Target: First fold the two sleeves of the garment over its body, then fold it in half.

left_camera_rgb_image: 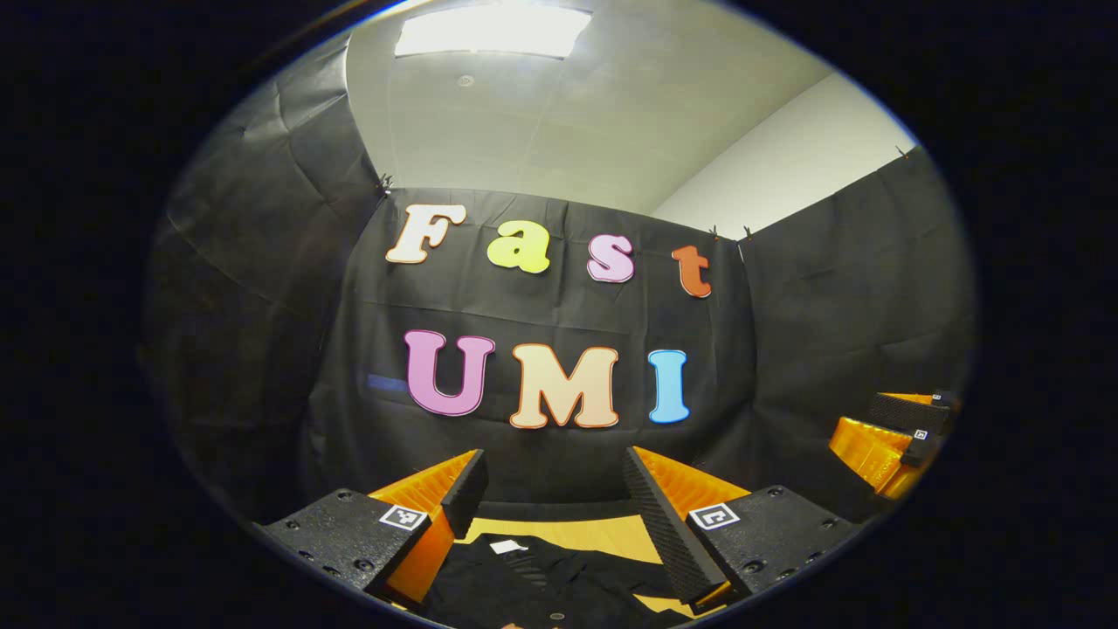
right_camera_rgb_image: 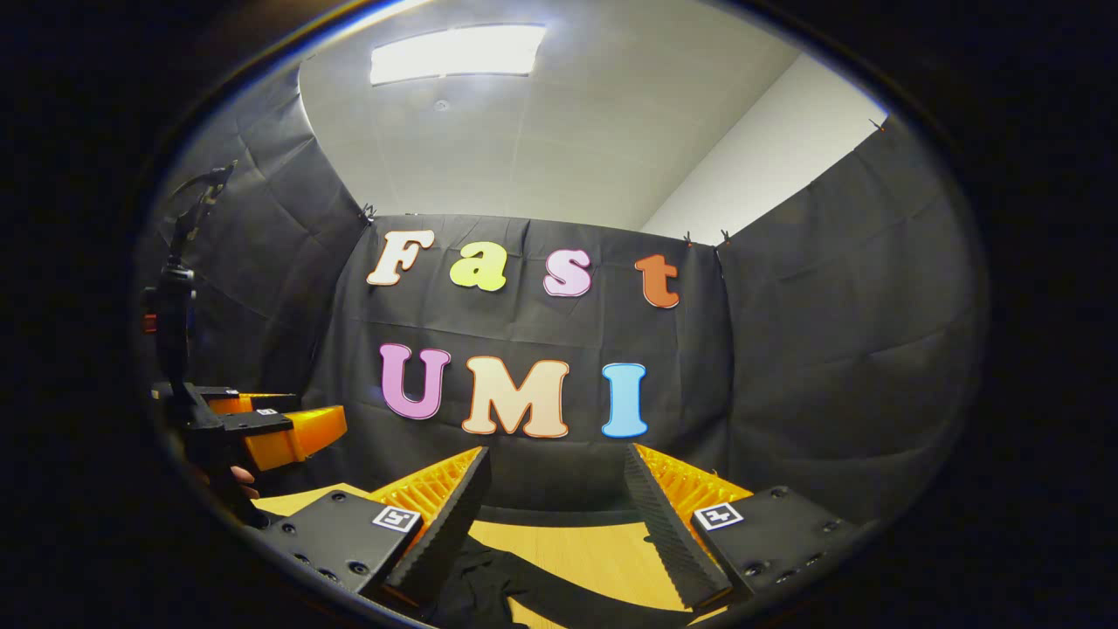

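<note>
One dark garment (left_camera_rgb_image: 559, 581) lies flat on the wooden table (left_camera_rgb_image: 603, 535), low in both views; in the left gripper view its collar end with a small white tag points away toward the booth wall, long axis running near to far. Two grippers: the left gripper (left_camera_rgb_image: 554, 491) is held level above the garment, fingers wide apart and holding nothing, and the right gripper (right_camera_rgb_image: 555, 491) hovers likewise, spread wide and empty, over a dark fold of cloth. Farther off, each shows at the edge of the other's view, raised off the table, black cloth wall (right_camera_rgb_image: 786, 349) behind.
</note>
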### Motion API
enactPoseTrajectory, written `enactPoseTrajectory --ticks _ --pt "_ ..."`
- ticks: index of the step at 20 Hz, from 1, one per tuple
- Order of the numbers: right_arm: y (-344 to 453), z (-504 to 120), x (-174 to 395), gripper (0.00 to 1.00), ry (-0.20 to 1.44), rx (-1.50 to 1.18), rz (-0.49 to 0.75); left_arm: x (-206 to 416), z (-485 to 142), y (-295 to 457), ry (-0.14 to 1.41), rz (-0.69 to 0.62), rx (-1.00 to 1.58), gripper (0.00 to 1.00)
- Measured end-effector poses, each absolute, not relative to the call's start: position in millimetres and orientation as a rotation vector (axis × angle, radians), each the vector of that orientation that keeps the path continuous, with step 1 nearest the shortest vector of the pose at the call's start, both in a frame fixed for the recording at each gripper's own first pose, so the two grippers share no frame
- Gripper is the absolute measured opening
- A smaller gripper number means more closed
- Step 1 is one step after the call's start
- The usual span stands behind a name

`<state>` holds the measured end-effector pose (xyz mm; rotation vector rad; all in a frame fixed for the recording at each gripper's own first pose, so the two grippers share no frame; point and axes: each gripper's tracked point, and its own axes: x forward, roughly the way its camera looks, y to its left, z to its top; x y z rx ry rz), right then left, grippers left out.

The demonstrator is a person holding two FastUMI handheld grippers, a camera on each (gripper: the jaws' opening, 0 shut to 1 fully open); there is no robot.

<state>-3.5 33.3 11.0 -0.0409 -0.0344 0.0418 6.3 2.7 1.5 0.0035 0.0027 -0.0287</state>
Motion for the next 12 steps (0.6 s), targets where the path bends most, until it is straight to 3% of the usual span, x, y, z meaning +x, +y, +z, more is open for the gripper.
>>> enactPoseTrajectory --ticks 12 --pt "44 14 -11 0.97 -0.041 -0.023 0.049 -1 2 14 0.002 -0.008 0.009 0.92"
